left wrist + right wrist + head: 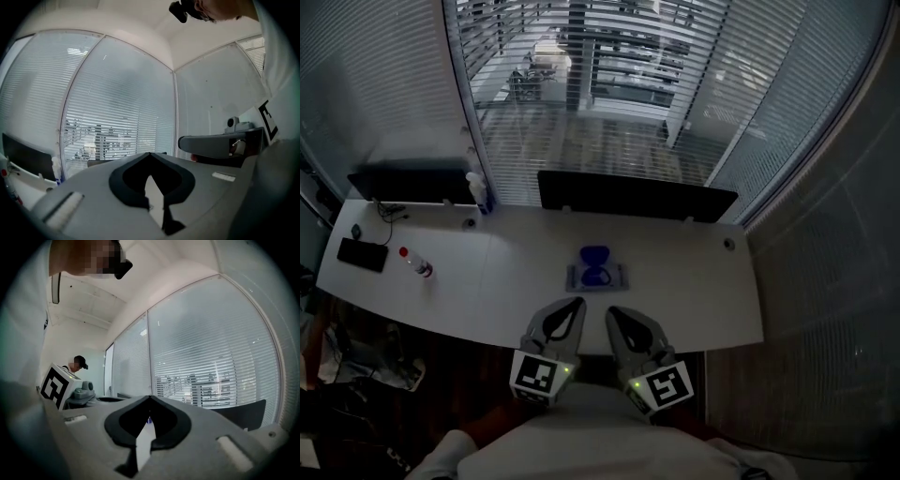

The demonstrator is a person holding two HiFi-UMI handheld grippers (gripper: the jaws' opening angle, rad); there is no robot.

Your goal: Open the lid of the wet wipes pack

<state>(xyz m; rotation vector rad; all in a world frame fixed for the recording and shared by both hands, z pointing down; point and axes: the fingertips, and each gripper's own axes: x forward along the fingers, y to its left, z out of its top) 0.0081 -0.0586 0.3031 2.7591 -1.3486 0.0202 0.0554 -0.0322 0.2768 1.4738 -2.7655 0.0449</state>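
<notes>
Wet wipes pack: one, on desk. Left gripper, right gripper: fingers closed, empty.

The white desk lies bare between its near edge and the wet wipes pack at its middle. The left gripper and the right gripper, side by side at that edge, have open surface ahead. To the right of the pack the desk is open to its end. On the left, well apart from the pack, lie a red-capped bottle and a flat black device. Far of the pack, two dark monitors wall off the desk's far edge, with a white spray bottle between them.
</notes>
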